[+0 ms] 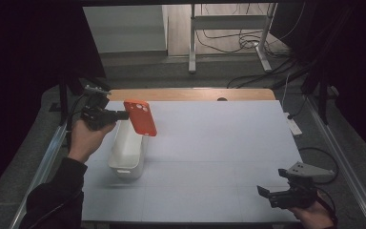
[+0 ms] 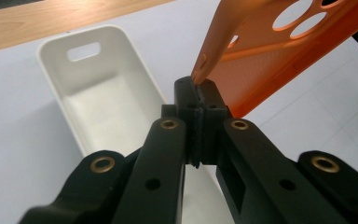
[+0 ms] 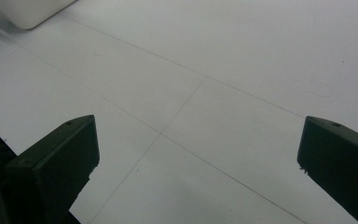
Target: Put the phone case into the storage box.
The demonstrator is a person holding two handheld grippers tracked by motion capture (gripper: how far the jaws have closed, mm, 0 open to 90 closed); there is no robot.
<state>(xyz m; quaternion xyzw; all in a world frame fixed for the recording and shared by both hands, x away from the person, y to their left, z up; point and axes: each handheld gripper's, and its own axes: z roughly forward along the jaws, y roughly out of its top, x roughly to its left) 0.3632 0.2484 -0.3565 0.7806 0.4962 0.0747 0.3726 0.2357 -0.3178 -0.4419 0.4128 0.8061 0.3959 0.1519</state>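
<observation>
An orange phone case (image 1: 140,118) with round camera cut-outs hangs in the air above the far end of a white oblong bin (image 1: 127,151). My left gripper (image 1: 122,115) is shut on the case's edge (image 2: 204,70), and the case (image 2: 279,51) slopes up to the right of the jaws. The bin (image 2: 98,98) lies below, hollow, with a handle slot at its far end. My right gripper (image 1: 265,193) rests low at the table's near right, jaws wide apart with nothing between them (image 3: 198,158).
The white table top (image 1: 219,143) stretches between the two grippers, with a wooden strip (image 1: 190,94) along its far edge. A corner of the bin (image 3: 28,11) sits far from the right gripper. Cables and a metal frame (image 1: 228,28) lie on the floor beyond.
</observation>
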